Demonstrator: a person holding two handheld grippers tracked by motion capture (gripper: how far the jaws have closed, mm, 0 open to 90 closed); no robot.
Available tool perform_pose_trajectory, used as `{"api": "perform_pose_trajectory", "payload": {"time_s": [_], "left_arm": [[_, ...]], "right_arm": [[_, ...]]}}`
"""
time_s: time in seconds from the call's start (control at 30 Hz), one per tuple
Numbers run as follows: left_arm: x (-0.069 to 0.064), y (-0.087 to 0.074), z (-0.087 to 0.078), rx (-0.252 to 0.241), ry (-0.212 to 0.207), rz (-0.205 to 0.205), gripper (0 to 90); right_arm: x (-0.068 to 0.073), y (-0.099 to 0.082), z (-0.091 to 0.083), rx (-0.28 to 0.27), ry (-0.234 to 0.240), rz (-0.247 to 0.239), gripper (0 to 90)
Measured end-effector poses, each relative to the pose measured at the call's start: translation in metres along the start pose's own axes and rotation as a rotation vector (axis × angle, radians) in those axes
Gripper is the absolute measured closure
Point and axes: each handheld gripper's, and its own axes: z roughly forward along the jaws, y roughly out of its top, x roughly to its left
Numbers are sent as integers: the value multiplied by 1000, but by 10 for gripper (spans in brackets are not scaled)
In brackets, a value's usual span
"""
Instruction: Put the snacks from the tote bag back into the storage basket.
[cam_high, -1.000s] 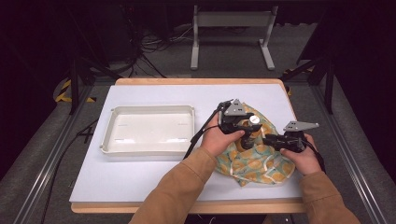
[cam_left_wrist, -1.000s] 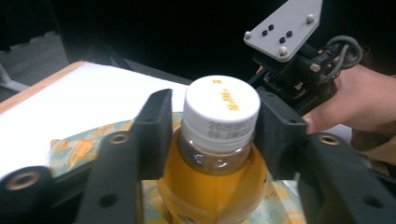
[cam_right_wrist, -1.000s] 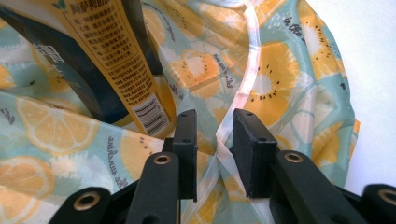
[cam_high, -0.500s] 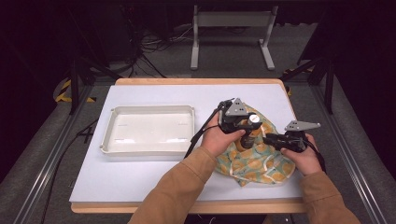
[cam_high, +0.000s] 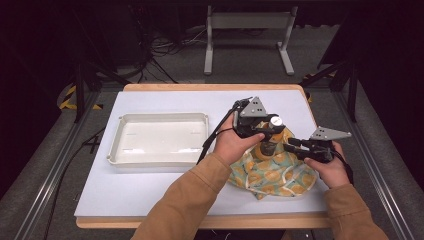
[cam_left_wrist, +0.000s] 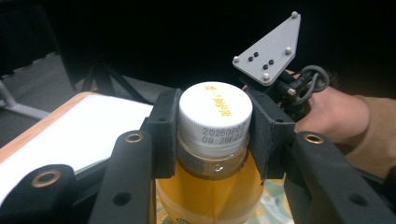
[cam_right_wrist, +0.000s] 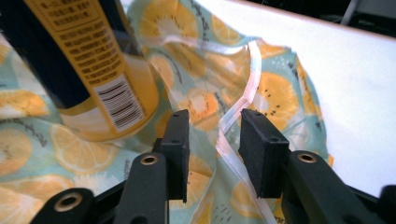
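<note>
Raised since earlier: bottle (cam_left_wrist: 212, 154), cap clamped in my left tool (cam_left_wrist: 212, 135), above the fruit-print bag (cam_right_wrist: 261, 88). Right tool (cam_right_wrist: 212, 140) just opening, ribbon between, unpinched. Step: extraction; next, carry toward tray (cam_high: 159, 159).

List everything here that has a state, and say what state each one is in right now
bottle: capped, lifted clear of the bag, held at the neck.
left gripper: shut on the bottle.
right gripper: open, jaws just opening, white drawstring between them.
bag: crumpled on the table, mouth open.
tray: empty, upright.
</note>
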Motion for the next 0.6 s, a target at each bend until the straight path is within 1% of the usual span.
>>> {"api": "perform_pose_trajectory", "payload": {"time_s": [0.17, 0.33, 0.4, 0.43, 0.47, 0.53, 0.6], "left_arm": [[-3, 9, -7, -14, -17, 4, 582], [-3, 13, -11, -19, -20, 5, 582], [-2, 16, -14, -21, -24, -7, 582], [-1, 17, -16, -24, -30, -13, 581], [-1, 17, -18, -29, -34, -22, 582], [0, 17, -20, -33, -37, -27, 582], [0, 19, -25, -34, -32, -25, 582]], "right_arm": [[2, 6, -9, -35, 9, -13, 617], [3, 8, -13, -47, 12, -14, 607], [3, 9, -16, -60, 18, -20, 571], [4, 9, -18, -80, 26, -29, 560], [5, 10, -21, -92, 33, -37, 557], [6, 11, -23, -95, 34, -44, 555], [8, 14, -28, -106, 39, -58, 554]]}}
